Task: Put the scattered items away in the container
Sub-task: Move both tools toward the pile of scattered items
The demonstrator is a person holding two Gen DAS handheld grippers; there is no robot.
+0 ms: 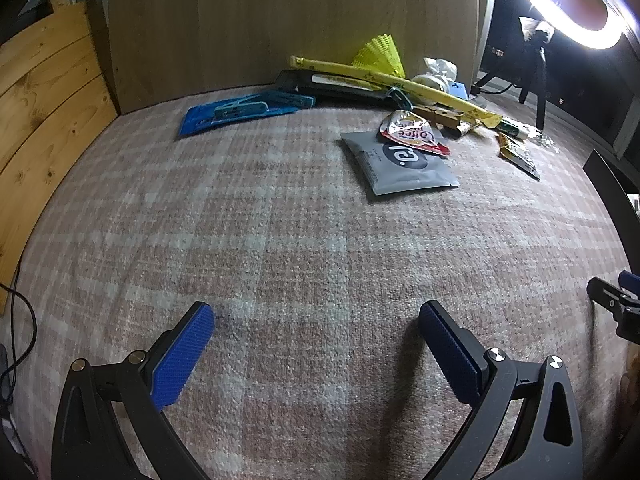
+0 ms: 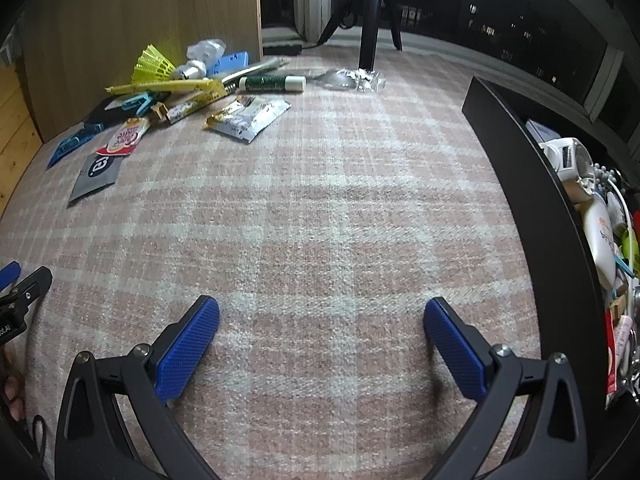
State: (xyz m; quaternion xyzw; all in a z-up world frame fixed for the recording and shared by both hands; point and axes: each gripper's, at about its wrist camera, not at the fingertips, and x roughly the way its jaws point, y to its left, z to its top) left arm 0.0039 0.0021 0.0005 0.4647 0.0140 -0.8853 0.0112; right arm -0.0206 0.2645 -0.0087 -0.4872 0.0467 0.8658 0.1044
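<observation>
Ahead of both tongs, left (image 1: 316, 316) and right (image 2: 322, 312), wide, empty: flat sachet (image 1: 400, 162) may slip on carpet (image 2: 320, 200); bin (image 2: 532, 184) overfull.

We found the scattered items heaped at the upper left of the right wrist frame, against the wooden panel (image 2: 140, 8). The flat sachet (image 2: 96, 174) lay nearest us, the creamer packet (image 2: 125, 140) just behind it and overlapping it. The glue stick (image 2: 272, 83) lay right of the heap. The container (image 2: 532, 184) stood along the frame's right edge, full of things.
</observation>
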